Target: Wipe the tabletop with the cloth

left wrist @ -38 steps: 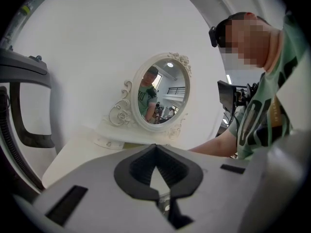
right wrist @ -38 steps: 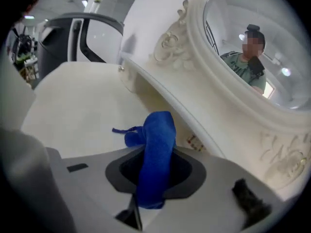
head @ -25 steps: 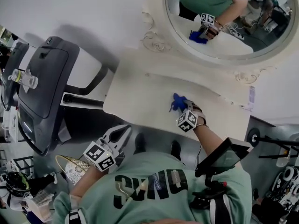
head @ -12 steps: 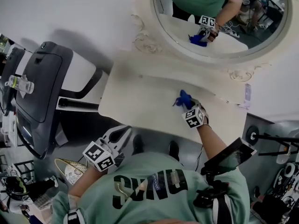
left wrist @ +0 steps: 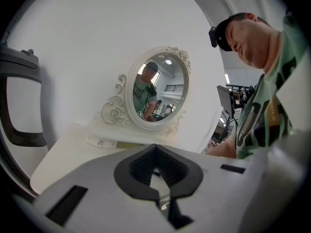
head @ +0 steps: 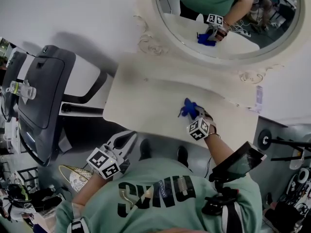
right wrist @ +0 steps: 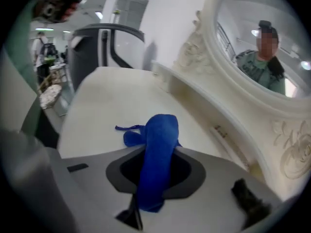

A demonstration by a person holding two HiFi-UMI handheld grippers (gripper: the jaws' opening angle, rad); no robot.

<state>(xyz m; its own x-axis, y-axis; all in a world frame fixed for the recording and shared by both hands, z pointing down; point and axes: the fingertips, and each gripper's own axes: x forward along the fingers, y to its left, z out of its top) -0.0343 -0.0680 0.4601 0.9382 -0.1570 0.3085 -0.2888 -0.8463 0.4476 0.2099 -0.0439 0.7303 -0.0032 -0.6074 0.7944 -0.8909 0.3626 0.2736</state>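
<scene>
The right gripper (head: 192, 114) reaches forward over the cream tabletop (head: 141, 106), a little right of the middle of the head view. The person's bare right forearm (head: 219, 148) runs up to it from the lower right of the frame, and the marker cube sits just behind the wrist. Its claw pinches a blue cloth (head: 188, 108). In the right gripper view the cloth (right wrist: 158, 140) runs as a bunched strip through the dark pads of the right gripper (right wrist: 154, 161) and out past the tips. Its free end, with a thin loose corner, droops toward the tabletop (right wrist: 102, 106) and seems to rest on it, though the contact itself is hard to make out. The gripper points toward the oval mirror (head: 228, 18) with its ornate cream frame at the upper right, and the glass reflects the blue bundle and the cube. The same mirror (right wrist: 252, 42) fills the upper right of the right gripper view. The left gripper (head: 125, 141) is held low at the lower left of the head view, off the near edge of the table. The left arm is bent close to the green shirt (head: 160, 193), and the gripper aims up and right toward the table. In its own view the left gripper (left wrist: 155, 149) has its tips pressed together with nothing between them, facing the tabletop (left wrist: 63, 154) and the mirror (left wrist: 155, 89). A dark grey machine, perhaps a treadmill (head: 41, 96), stands at the left of the head view.
</scene>
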